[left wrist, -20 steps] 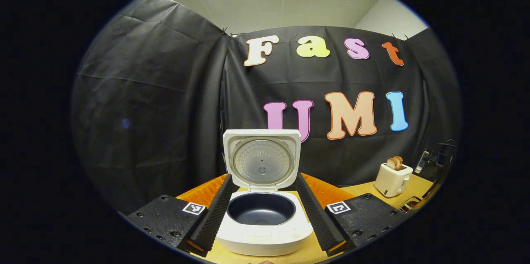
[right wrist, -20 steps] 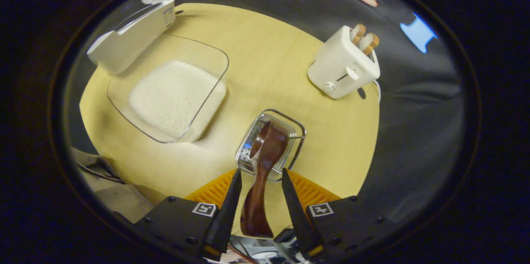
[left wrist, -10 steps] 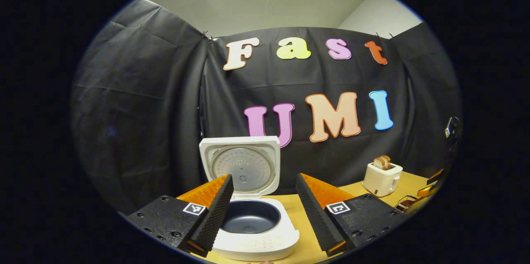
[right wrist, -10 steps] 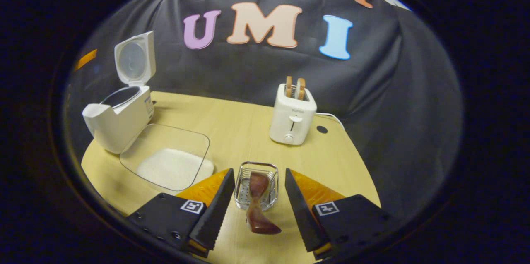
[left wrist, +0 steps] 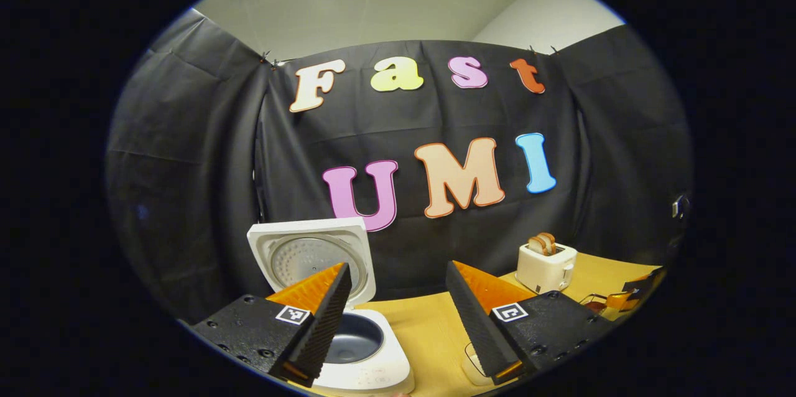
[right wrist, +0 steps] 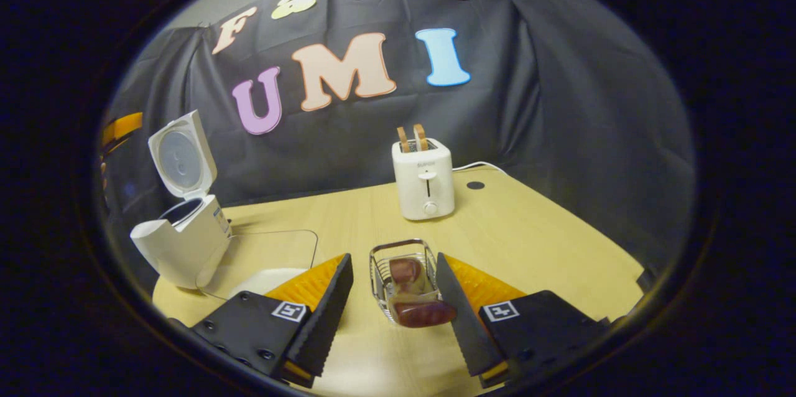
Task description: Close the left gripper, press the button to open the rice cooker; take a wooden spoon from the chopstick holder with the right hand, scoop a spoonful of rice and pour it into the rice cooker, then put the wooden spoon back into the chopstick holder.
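in the right gripper view the right gripper has its fingers spread wide with nothing between them pressed, and the wooden spoon stands in the wire chopstick holder just ahead of them, its dark rounded end leaning out over the near rim close to the right-hand finger, whether touching it i cannot tell. the holder sits on the pale wooden desk. to its left, partly behind the left-hand finger, lies a clear glass dish with white rice in it. beyond that, at the desk's left edge, the white rice cooker stands with its lid raised upright. farther back near the black cloth wall a white toaster holds two slices of bread. in the left gripper view the left gripper also has its fingers held wide apart, gripping nothing, above the desk. the rice cooker sits low at the left, partly behind the left-hand finger, its lid up and dark inner pot exposed. the toaster stands at the right, near the wall.
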A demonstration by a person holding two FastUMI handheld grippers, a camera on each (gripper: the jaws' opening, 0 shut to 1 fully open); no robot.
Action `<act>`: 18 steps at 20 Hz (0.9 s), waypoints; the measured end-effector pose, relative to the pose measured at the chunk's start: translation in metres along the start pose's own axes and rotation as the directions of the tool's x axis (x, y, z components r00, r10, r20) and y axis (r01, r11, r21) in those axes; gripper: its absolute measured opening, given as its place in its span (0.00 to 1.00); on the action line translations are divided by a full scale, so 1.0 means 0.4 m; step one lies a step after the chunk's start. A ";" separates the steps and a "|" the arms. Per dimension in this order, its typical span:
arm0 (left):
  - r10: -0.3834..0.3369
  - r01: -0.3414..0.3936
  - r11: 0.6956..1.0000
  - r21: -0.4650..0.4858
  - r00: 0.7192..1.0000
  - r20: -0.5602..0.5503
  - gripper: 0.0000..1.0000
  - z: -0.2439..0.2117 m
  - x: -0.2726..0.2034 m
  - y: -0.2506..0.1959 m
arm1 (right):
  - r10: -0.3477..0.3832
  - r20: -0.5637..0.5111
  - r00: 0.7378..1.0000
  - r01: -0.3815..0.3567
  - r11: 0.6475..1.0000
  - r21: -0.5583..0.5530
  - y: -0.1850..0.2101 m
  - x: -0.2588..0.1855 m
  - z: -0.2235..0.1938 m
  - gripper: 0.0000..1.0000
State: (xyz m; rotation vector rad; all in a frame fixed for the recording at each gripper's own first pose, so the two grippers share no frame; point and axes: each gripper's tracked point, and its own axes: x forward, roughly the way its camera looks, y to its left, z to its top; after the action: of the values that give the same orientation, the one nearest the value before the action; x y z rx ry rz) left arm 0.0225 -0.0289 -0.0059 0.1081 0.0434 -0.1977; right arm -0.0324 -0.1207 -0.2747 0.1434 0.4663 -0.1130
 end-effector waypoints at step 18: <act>0.001 0.000 0.999 0.040 1.000 -0.028 0.90 0.017 -0.031 -0.016 | -0.037 0.081 0.996 0.032 0.998 0.056 0.010 0.206 0.052 0.41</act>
State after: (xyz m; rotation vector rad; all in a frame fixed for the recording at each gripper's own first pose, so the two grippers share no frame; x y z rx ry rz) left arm 0.0092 -0.0333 0.0007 0.1511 0.0674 -0.1963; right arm 0.0504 -0.1264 -0.2935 0.1839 0.3844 -0.1650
